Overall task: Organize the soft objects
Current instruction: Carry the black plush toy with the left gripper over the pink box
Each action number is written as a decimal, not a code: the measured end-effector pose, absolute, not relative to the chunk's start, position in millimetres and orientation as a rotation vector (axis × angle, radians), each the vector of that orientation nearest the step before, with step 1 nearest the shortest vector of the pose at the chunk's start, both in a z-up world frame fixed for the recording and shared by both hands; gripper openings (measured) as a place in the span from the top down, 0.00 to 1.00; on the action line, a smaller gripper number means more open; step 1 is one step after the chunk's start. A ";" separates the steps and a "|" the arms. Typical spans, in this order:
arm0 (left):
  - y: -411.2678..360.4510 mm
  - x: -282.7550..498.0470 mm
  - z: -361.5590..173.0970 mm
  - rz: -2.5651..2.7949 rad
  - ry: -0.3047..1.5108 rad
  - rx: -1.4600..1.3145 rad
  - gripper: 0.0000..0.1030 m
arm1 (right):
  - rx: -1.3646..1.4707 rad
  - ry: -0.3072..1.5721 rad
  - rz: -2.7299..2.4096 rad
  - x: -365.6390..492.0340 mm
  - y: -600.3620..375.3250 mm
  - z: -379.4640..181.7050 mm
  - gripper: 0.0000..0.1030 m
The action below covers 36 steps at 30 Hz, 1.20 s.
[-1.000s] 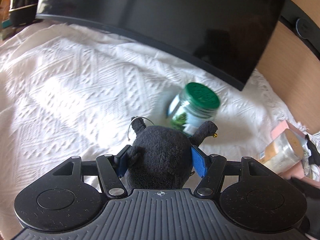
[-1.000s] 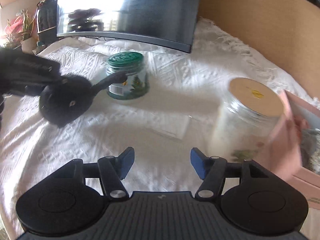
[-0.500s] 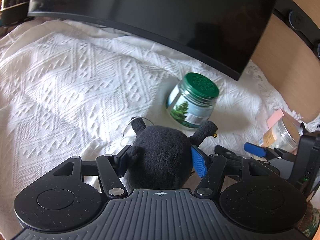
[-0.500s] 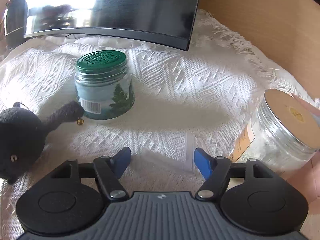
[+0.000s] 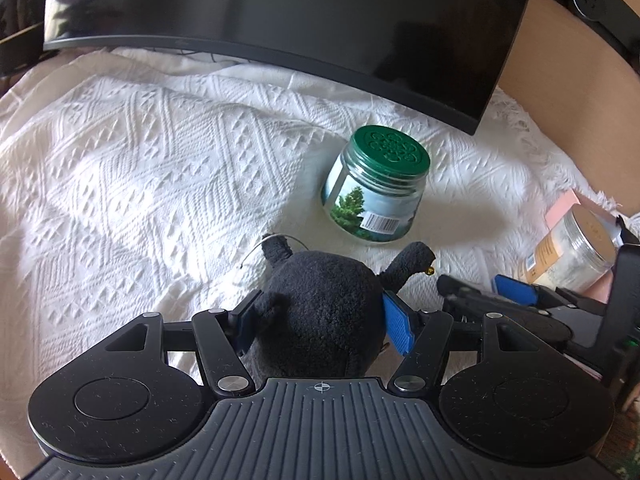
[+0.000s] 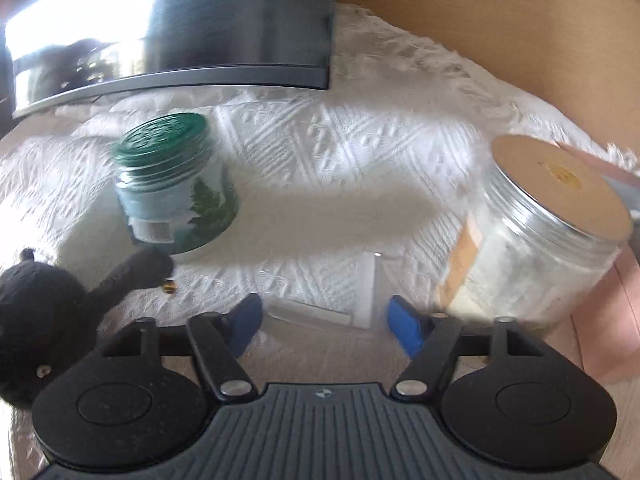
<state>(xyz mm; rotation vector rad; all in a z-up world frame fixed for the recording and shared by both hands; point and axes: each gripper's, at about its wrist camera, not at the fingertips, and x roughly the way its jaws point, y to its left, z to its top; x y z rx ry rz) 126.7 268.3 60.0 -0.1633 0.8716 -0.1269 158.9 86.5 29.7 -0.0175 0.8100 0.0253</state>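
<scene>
left gripper [image 5: 320, 320] clamped on black plush toy [image 5: 324, 312] over white knit cloth [image 5: 140, 180], green-lidded jar [image 5: 376, 184] just beyond, right gripper [image 6: 324, 320] closing, nothing between pads, flat clear packet [image 6: 324, 304] lay ahead

You are holding the plush toy [image 5: 324, 304] in the left gripper [image 5: 320, 320], over the cloth [image 5: 120, 184]. The lidded jar [image 5: 376, 188] is standing just beyond the toy, in front of the monitor [image 5: 280, 12]. The wide jar [image 6: 540, 232] is standing to the right, with the right gripper [image 6: 324, 320] pointing between both jars.
</scene>
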 end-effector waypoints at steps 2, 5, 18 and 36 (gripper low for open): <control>265.2 128.2 60.2 -0.130 0.872 -0.158 0.34 | -0.025 0.817 0.062 155.8 86.1 32.4 0.41; 261.1 128.9 64.7 -0.137 0.859 -0.159 0.34 | -0.047 0.794 0.102 147.2 84.7 42.4 0.41; 213.2 156.2 158.3 -0.240 0.646 -0.154 0.34 | -0.202 0.475 0.235 104.8 63.1 148.1 0.41; -9.2 193.9 167.1 -0.700 0.743 -0.132 0.33 | -0.205 0.433 -0.092 71.8 -132.2 178.2 0.41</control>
